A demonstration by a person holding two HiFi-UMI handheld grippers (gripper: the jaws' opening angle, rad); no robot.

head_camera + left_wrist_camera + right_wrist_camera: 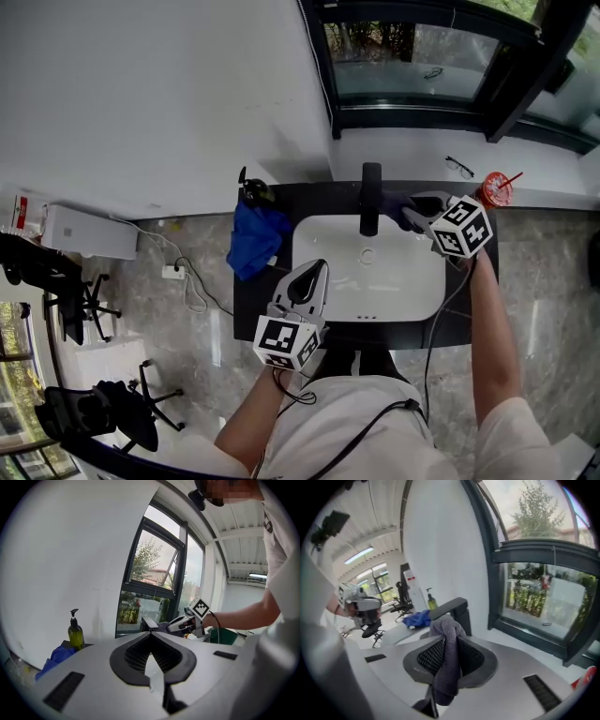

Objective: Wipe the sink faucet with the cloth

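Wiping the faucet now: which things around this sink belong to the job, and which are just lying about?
For the job:
faucet
grey cloth, clamped in the right gripper
sink

Lying about:
blue cloth
soap bottle
glasses
red cup
left gripper, shut, holding nothing

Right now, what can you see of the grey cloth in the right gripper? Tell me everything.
The grey cloth looks like soft, looped microfibre. It is bunched into a narrow fold and pinched between the jaws of the right gripper. A rounded hump rises past the jaw tips and a tail hangs below them. It sits close beside the right side of the black faucet, over the white sink. Whether it touches the faucet cannot be confirmed.
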